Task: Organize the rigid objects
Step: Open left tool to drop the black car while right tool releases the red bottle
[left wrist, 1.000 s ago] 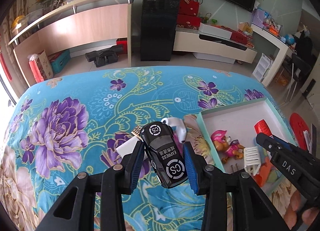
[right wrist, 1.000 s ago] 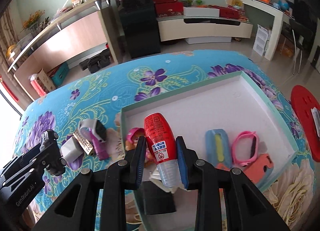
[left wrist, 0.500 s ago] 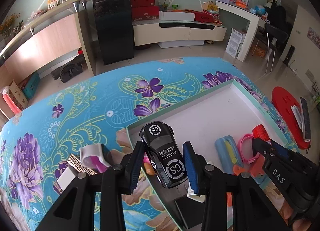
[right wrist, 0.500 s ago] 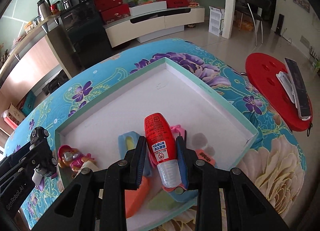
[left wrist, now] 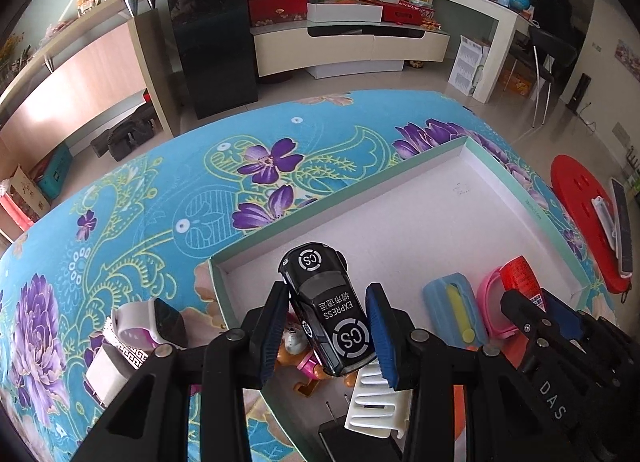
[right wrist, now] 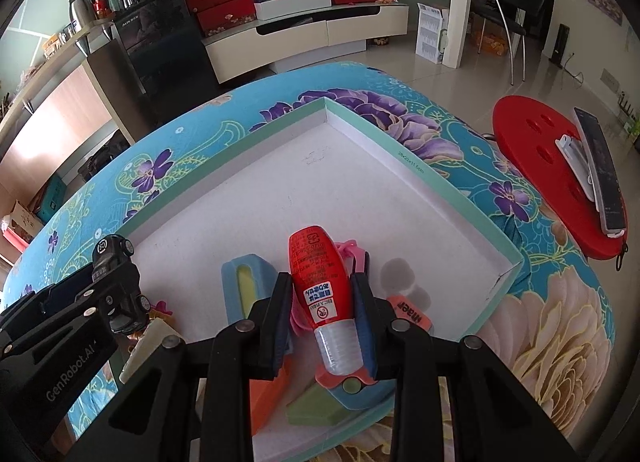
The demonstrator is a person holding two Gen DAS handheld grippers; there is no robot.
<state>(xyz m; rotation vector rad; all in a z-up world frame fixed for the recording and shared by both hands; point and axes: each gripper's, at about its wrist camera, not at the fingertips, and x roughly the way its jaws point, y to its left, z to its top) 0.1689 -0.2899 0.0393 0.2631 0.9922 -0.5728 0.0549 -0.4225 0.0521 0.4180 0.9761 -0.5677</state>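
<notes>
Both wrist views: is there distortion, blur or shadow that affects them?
Left wrist view: fisheye bends the box rim, corners are black; the toy car is sharp. Right wrist view: same bending; the red bottle is sharp, with soft shadows on the box floor.

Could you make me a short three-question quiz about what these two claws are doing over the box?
1. True or false: the left claw holds a black toy car.
2. What does the right claw hold? A) a red bottle B) a pink watch C) a green block
3. Fill in: the white-and-pink watch lies ____ the box, on the flowered cloth.

Key
1. True; its pads press the car's sides.
2. A, the red bottle with a clear cap.
3. Outside.
</notes>
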